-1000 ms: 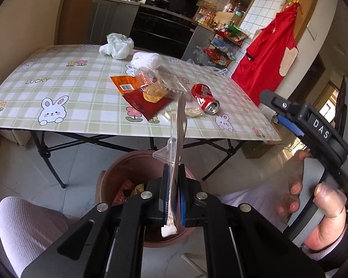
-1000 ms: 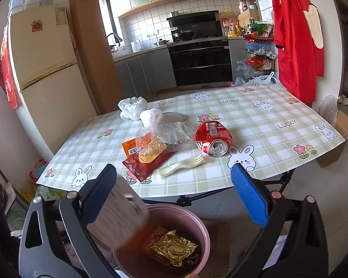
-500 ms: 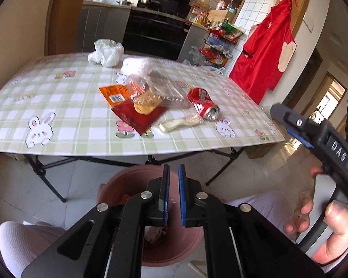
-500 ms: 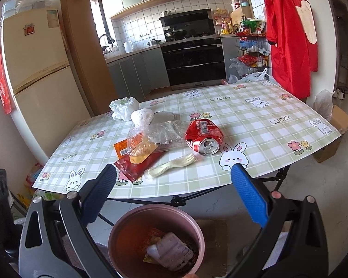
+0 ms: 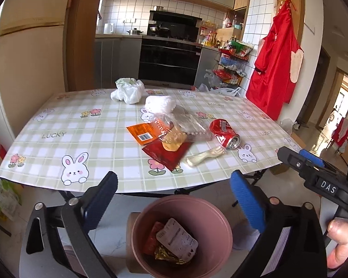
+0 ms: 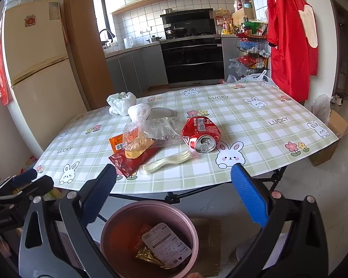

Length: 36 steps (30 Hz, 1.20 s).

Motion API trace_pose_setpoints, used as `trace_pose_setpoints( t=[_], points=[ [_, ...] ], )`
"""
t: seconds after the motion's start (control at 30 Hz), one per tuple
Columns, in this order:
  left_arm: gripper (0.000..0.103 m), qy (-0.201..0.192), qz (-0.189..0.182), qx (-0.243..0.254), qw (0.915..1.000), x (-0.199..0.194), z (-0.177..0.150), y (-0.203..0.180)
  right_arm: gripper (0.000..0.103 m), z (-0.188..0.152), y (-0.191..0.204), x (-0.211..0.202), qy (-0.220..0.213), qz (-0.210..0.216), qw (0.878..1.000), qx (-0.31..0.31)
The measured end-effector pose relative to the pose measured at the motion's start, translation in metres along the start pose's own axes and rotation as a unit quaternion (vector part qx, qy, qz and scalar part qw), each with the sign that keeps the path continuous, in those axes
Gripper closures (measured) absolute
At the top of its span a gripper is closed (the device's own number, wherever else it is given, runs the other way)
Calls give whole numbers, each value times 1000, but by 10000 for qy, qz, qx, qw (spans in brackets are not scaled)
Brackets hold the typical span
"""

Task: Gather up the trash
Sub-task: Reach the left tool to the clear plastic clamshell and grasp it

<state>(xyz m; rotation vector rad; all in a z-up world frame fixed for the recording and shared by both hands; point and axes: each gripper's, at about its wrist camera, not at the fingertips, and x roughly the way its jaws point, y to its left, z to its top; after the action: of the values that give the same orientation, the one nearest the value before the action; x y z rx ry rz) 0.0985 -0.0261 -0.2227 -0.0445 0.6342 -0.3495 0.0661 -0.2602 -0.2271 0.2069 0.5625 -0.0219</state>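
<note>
My left gripper (image 5: 174,199) has just been opening and its jaws stand wide apart with nothing between them. My right gripper (image 6: 174,194) is wide apart and empty too. A packet (image 5: 176,239) lies in the pink bin (image 5: 136,227) below. More trash waits on the table (image 5: 58,125). I think the squashed red can (image 5: 223,133) comes next, so I must reach up over the edge.

"LUCKY" on the tablecloth (image 5: 58,125); "DAS" on the right gripper (image 5: 313,169).
</note>
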Motion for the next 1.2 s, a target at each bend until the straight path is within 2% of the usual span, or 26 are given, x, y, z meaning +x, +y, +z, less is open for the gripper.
trace_pose_setpoints(
  t=[0.4,0.53,0.7,0.9,1.0,1.17,1.2],
  points=[
    [6,61,90,-194,9998,9,5,24,6,6,-5,13,14,-214,9984,-532],
    [6,132,106,-270,9995,16,7,38,5,15,-21,17,-140,-148,9990,-386],
    [6,257,79,-366,9990,32,13,49,5,27,-41,32,-129,-93,9998,-137],
    [6,432,-145,-490,9978,65,35,53,5,36,-57,61,3,-82,10000,-25],
    [6,578,-92,-558,9967,89,47,52,6,40,-65,85,459,241,9986,87],
    [6,924,-475,-899,9905,142,61,48,6,42,-65,108,567,69,9983,-138],
    [9,1000,-553,-963,9888,153,63,47,6,43,-66,113,609,106,9980,-151]
  ],
)
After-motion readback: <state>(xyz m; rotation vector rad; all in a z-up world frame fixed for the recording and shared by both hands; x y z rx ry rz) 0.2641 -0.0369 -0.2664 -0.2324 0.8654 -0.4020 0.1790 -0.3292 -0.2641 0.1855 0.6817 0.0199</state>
